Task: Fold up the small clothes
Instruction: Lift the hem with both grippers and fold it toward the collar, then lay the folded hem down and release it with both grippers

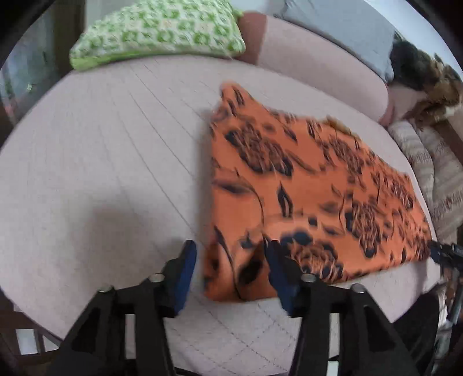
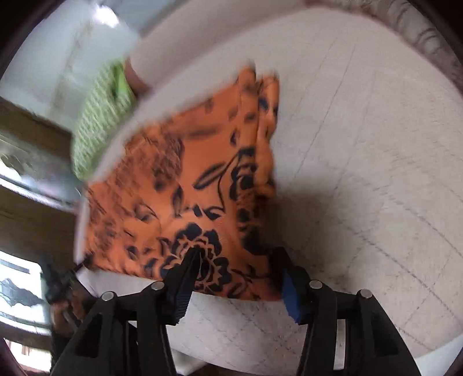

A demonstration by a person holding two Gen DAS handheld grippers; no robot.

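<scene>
An orange garment with a dark flower print [image 1: 303,188] lies folded flat on the pale quilted couch seat [image 1: 101,159]. My left gripper [image 1: 228,260] is open, its blue-padded fingers astride the garment's near left corner, low over the cloth. In the right wrist view the same garment [image 2: 188,188] lies ahead, blurred. My right gripper [image 2: 237,263] is open, its fingers over the garment's near right corner. The right gripper's tip also shows at the far right edge of the left wrist view [image 1: 445,254].
A green-and-white patterned cushion [image 1: 156,31] lies at the back left of the seat. A grey cushion [image 1: 347,26] and a furry brown item [image 1: 428,84] sit at the back right. A beige patterned cloth [image 1: 437,173] lies along the right edge.
</scene>
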